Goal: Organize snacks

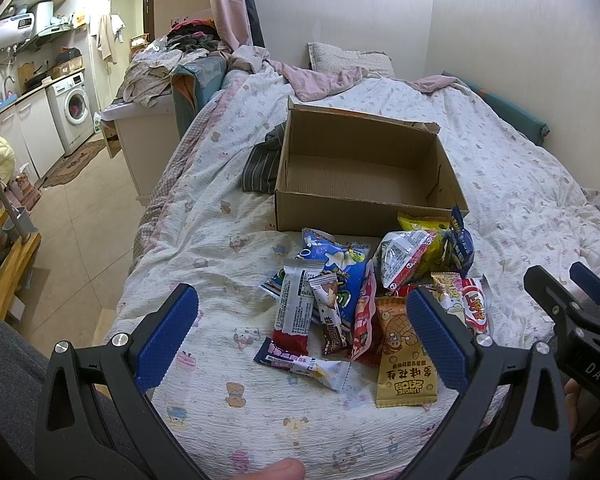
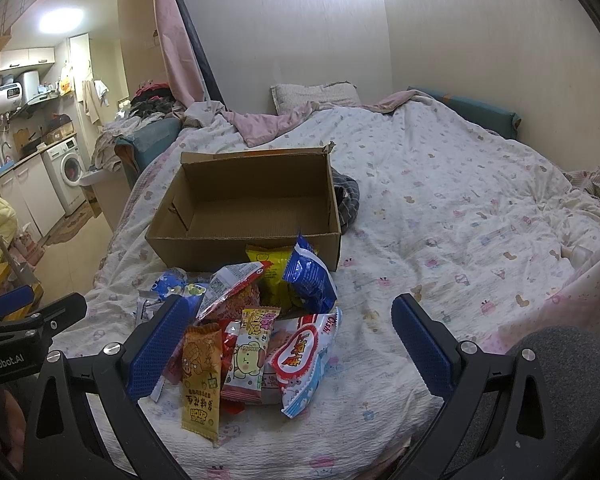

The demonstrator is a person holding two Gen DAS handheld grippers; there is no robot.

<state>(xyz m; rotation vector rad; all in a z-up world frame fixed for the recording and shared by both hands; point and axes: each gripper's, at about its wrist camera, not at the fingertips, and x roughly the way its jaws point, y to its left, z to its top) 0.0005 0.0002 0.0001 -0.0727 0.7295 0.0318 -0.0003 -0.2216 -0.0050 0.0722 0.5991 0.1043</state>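
Hovering over the bed (image 1: 228,240), you've got both grippers spread wide w/ nothing in them. Left gripper (image 1: 300,340) sits above the near-left part of the snack pile (image 1: 376,296); right gripper (image 2: 288,344) frames the pile's right side, approx over the red-and-white bag (image 2: 304,356). Snacks lie heaped on the quilt just in front of the cardboard box (image 1: 356,212), a few touching its front wall. Box is open, bare inside. Orange peanut packet (image 1: 404,352) lies nearest you; yellow bag (image 2: 274,276) and blue bag (image 2: 312,280) lean by the box.
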